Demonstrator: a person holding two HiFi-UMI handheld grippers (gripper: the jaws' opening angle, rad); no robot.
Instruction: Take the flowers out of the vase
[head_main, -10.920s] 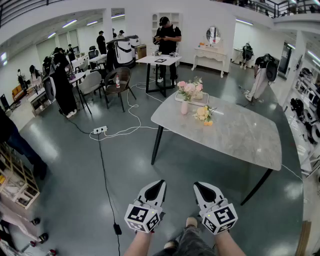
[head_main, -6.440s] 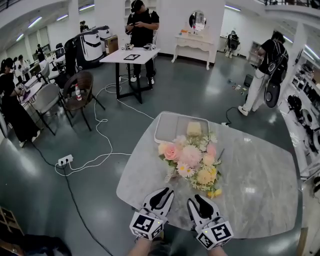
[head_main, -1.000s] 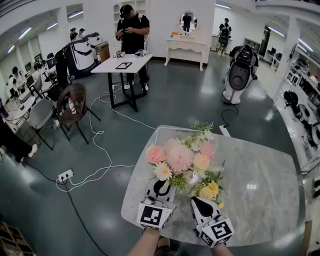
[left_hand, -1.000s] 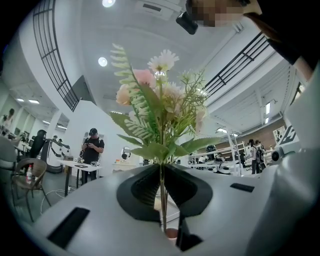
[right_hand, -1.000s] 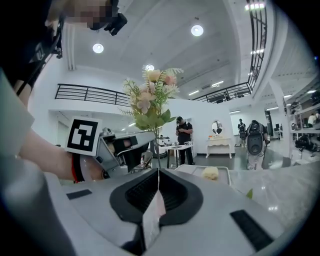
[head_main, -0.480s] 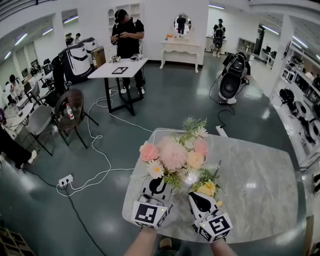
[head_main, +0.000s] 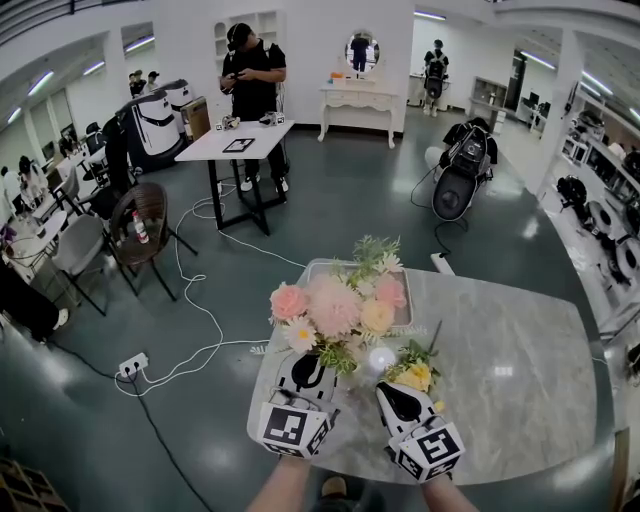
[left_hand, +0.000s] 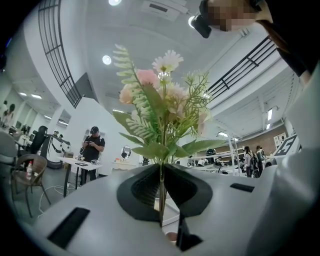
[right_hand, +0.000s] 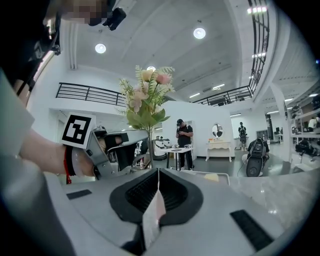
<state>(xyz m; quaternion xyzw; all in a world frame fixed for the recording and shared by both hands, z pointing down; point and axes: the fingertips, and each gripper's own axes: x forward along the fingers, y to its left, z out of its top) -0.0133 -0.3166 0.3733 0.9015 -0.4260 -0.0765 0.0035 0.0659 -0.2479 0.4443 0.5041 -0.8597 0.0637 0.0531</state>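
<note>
Reading from the left, the left gripper has its fingers clenched on the thin green stem of the flowers, which fan out at 12 o'clock of it. Several seconds back both grippers hung short of the bunch with nothing in them. A second ago this grasp was already made, and since then the bunch has come slightly up and toward 9 o'clock, away from the right gripper.

At 3 o'clock of the stems, what reads as the pale round mouth of the vase now shows uncovered, where a second ago foliage lay partly across it. The right gripper sits at 6 o'clock of that mouth, fingers clamped on a pale pink sliver of the vase wall, and it has not shifted.

At 1 o'clock of the right gripper a separate yellow bunch lies on the marble surface.

Judgement: extraction is at or near completion, because the stems stand beside the mouth and not over it. The stem ends are hidden, so full clearance cannot be confirmed. The remaining step appears to be laying the flowers on the surface.
</note>
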